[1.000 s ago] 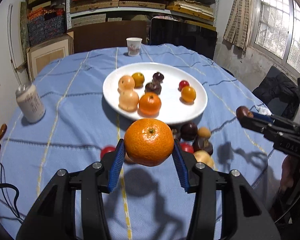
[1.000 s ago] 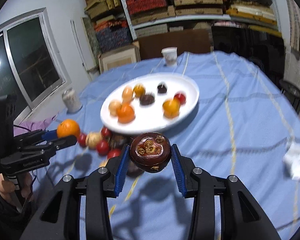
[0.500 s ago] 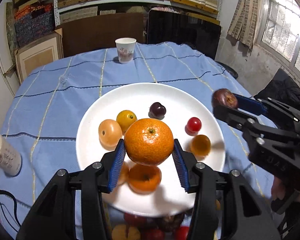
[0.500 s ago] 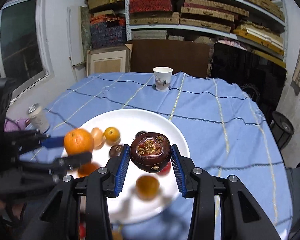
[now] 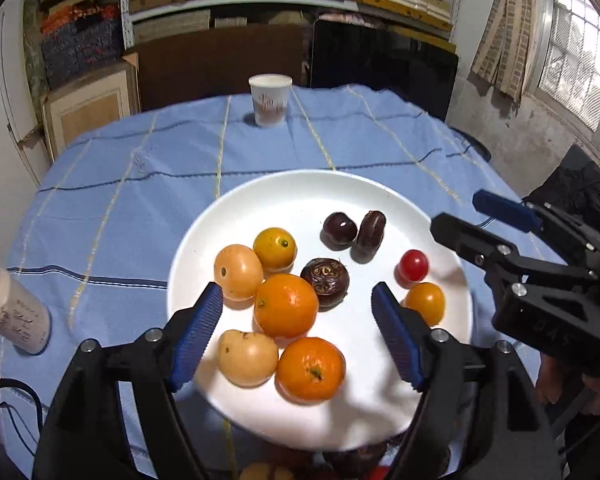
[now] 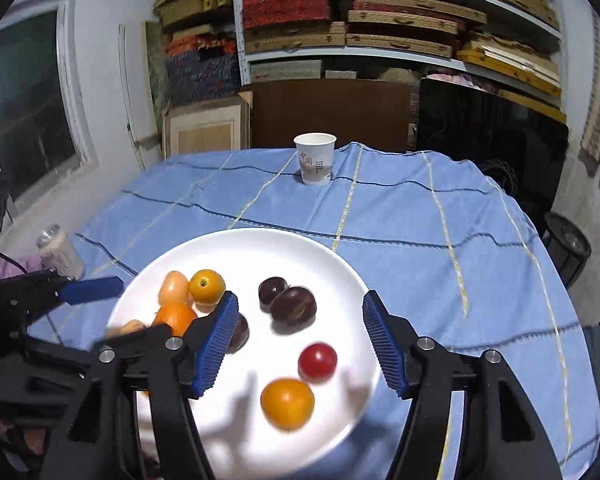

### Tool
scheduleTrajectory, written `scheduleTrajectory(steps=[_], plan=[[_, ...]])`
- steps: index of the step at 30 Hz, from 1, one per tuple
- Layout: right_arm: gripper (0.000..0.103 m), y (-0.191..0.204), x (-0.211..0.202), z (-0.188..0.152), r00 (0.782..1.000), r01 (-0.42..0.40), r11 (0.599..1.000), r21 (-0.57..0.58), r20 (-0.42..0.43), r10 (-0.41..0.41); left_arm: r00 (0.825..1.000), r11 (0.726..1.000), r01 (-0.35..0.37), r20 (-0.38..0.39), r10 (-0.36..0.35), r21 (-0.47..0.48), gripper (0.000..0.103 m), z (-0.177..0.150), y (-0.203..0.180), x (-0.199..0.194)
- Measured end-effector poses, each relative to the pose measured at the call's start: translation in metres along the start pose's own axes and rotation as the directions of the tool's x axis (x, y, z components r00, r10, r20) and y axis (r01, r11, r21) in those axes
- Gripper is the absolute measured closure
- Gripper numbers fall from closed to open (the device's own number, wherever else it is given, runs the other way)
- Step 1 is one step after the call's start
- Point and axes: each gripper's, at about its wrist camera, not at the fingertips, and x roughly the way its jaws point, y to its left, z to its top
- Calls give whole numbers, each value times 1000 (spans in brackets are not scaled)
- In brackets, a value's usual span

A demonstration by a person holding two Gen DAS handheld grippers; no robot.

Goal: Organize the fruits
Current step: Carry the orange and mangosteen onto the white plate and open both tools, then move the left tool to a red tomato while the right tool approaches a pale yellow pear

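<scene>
We note a white plate [image 5: 380, 196] on blue cloth bearing ten fruits, two oranges [image 5: 286, 305] near the front, two pale yellow fruits beside them, dark brown fruits [image 5: 340, 229] mid-plate, one red cherry tomato [image 5: 413, 265] rightward.

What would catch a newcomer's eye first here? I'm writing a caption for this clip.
The white plate loaded with fruit, mid-table on the blue cloth: oranges such as the big orange, dark fruits, a red cherry tomato. Above it, the left gripper and right gripper are opening, nothing held between the blue pads. Behind stands a paper cup.
</scene>
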Motion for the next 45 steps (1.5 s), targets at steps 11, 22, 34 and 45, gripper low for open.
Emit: scheduleTrajectory(steps=[11, 22, 34, 45], plan=[[38, 35, -91, -98, 989, -145, 989, -37, -26, 144, 998, 996, -10, 60, 16, -88, 10, -99, 40, -74], [38, 104, -91, -152, 986, -159, 977, -141, -76, 149, 999, 996, -37, 1, 37, -83, 10, -151, 47, -56], [61, 94, -66, -155, 970, -172, 985, -28, -179, 164, 1000, 993, -27, -16, 25, -116, 10, -151, 53, -53], [61, 72, -78, -162, 965, -228, 972, 65, -119, 234, 993, 973, -114, -40, 109, -199, 10, -151, 71, -51]])
